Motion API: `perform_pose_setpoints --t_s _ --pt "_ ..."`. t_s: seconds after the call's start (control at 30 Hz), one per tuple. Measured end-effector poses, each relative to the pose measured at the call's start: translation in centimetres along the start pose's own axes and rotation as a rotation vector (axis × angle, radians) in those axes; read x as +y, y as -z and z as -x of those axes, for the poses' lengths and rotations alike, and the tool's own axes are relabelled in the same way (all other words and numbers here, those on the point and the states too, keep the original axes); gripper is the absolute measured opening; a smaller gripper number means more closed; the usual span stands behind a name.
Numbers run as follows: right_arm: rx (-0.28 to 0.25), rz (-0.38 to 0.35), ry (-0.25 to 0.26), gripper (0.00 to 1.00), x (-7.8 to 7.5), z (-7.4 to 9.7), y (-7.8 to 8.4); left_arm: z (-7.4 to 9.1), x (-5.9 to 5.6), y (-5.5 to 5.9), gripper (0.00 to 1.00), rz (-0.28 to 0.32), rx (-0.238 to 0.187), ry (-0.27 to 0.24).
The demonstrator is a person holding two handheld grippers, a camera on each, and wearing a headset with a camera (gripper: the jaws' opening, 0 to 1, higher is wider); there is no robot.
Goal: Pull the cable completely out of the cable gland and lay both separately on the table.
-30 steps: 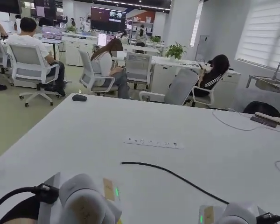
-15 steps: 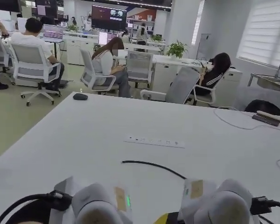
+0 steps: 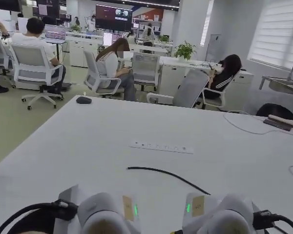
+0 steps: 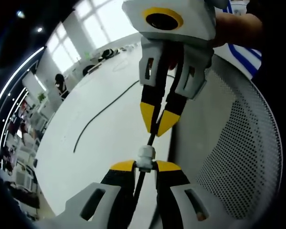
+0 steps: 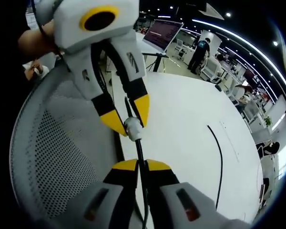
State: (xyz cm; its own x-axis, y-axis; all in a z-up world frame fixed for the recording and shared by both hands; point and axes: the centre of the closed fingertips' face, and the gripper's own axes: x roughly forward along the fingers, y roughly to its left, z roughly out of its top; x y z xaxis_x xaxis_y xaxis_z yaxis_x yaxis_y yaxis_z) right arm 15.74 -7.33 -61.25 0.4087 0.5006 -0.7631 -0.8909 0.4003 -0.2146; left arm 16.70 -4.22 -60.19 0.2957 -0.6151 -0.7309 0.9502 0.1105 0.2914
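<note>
Two grippers on one assembly, at the near edge of the white table (image 4: 100, 152).

Left gripper view: left gripper (image 4: 145, 166) clenched on the white cable gland (image 4: 145, 156), pinched between the yellow tips. Just beyond, right gripper (image 4: 158, 125) reaching in from the top, tips closed on the black cable (image 4: 153, 137) close to the gland. Short straight stretch of cable between the two grips. Farther off, more cable lying in a long curve on the table. Grey perforated chair mesh (image 4: 229, 143) on the right, behind both grippers.

Right gripper view: own jaws clamped tight on the cable, gland just past the tips, seated between the opposite jaws. Cable entering the gland, not pulled free. Thin black line running on behind the gland between those jaws. Mesh on the left, table on the right.

Head view: white rear housings of both grippers low at the near edge, green lights lit. Cable end resting mid-table, trailing toward the near right. White power strip (image 3: 161, 148) beyond it, dark mouse (image 3: 83, 101) at the far left edge. Seated people (image 3: 112, 63) at desks farther back.
</note>
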Motion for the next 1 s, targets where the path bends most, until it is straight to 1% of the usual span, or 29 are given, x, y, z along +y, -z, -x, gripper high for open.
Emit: perform_pose_setpoints --t_s 0.17,0.4,0.63,0.73,0.8,0.9,1.0 --pt "0.007 -0.025 0.002 0.03 -0.1 0.3 0.9 0.3 0.3 0.2 0.17 0.015 -0.004 -0.005" --pt "0.051 -0.046 0.007 0.03 -0.2 0.3 2.3 0.6 0.5 0.3 0.16 0.019 -0.005 -0.015" --pt "0.062 -0.063 0.004 0.03 0.0 0.3 2.6 1.1 1.0 0.7 0.16 0.029 -0.005 -0.035" --pt "0.072 -0.066 0.006 0.03 0.0 0.4 2.8 1.6 1.6 1.1 0.16 0.040 -0.007 -0.059" --pt "0.075 -0.068 0.003 0.03 -0.1 0.4 2.9 1.9 1.8 1.3 0.16 0.050 -0.011 -0.062" --pt "0.078 -0.070 0.000 0.03 -0.1 0.5 3.0 2.0 2.0 1.5 0.16 0.051 -0.008 -0.069" --pt "0.083 -0.082 0.004 0.03 -0.3 0.5 3.2 2.3 2.5 1.6 0.16 0.060 -0.010 -0.084"
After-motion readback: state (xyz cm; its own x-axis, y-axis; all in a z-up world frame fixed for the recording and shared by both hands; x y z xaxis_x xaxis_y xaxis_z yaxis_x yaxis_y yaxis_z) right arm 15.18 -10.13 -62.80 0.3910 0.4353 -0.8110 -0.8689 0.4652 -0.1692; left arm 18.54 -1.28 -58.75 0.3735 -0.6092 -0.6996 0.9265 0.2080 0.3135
